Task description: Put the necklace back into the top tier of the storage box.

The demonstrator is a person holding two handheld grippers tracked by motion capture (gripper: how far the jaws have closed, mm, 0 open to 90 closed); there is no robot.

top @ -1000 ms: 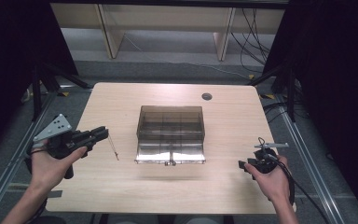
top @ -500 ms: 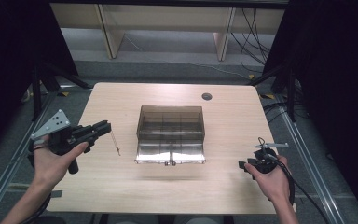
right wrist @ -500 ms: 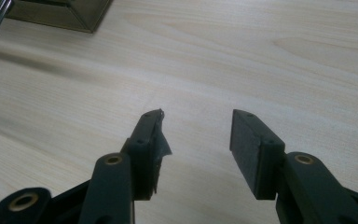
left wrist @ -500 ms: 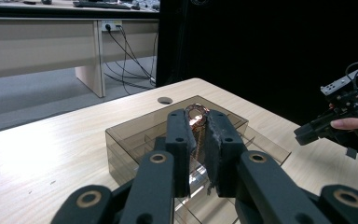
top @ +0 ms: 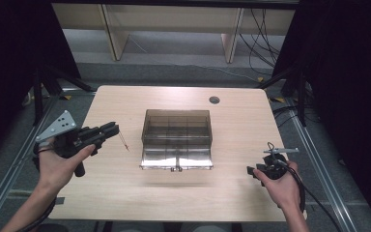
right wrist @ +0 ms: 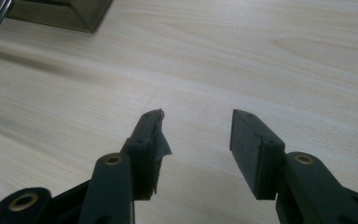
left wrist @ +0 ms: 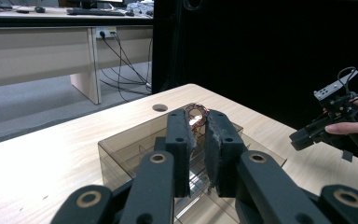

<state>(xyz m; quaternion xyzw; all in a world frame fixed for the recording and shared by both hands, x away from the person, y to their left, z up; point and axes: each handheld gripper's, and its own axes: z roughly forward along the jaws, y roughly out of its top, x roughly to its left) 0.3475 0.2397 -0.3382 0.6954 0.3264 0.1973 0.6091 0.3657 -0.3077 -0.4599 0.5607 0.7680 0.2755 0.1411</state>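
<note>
High view: the left gripper (top: pixel 107 131) is clenched on a thin copper-coloured wire piece (top: pixel 123 141), held left of the smoky plastic organizer box (top: pixel 176 140). Pinched only at its end, it could slip or swing and miss a compartment. The left hand (top: pixel 60 162) holds the gripper level, pointing toward the box. The right gripper (top: pixel 255 172) rests low near the table's (top: pixel 125 188) front right, jaws released and empty.

smoky brown box (top: pixel 176 139), copper coil (left wrist: pixel 196 113) (reddish)

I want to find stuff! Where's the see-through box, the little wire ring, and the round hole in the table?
box (top: pixel 176 140), high view, its divided inside.
wire ring (left wrist: pixel 196 113), left gripper view, its coppery loop.
hole (top: pixel 214 100), high view, its dark middle.
</note>
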